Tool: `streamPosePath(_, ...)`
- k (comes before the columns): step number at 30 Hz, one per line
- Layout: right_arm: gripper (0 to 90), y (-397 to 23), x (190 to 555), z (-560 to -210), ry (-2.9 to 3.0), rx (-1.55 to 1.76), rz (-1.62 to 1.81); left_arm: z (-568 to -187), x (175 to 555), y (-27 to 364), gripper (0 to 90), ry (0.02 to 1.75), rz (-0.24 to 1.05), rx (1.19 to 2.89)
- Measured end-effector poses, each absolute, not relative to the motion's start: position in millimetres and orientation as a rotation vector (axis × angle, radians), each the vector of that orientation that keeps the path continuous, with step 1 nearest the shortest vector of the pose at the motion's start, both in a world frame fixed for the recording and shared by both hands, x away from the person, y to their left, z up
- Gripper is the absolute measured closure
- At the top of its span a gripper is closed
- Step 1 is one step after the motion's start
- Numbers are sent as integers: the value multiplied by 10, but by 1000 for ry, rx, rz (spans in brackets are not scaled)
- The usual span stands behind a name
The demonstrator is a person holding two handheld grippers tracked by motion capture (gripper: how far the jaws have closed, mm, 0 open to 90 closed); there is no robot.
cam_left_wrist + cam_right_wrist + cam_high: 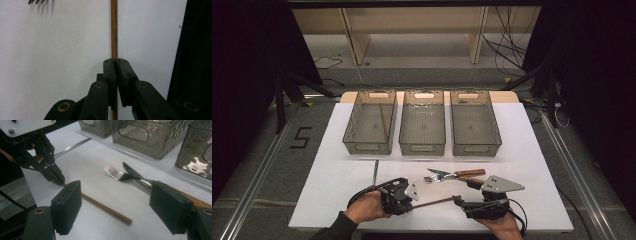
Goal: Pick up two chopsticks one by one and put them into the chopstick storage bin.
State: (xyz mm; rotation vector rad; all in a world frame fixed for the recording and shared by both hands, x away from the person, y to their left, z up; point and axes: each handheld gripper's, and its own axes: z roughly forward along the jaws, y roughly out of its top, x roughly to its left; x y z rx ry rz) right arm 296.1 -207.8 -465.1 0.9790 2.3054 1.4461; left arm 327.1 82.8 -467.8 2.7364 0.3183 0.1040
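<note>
With the left tool (116, 65) pinched shut on the chopstick (114, 30) lying on the worktop (337, 175), lift it level, while the right tool (120, 207) waits wide open and empty.

White table carrying bins and cutlery

The white table (332, 150) is bearing three grey bins (422, 122) side by side along the far half, a fork (439, 177) and knife (462, 173) lying crossed, a wooden chopstick (434, 202) near the front, another chopstick (375, 172) left
</note>
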Motion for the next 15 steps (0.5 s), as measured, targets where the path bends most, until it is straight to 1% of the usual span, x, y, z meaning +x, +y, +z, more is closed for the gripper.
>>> streamPosePath(8, 265, -2091, 2967, -4652, 2298, 981, 1446, -4645, 3291, 882, 853, 350, 87, 2715)
streamPosePath(15, 265, -2084, 2964, -4654, 2302, 977, 1449, -4469, 3319, 1033, 853, 400, 117, 2662)
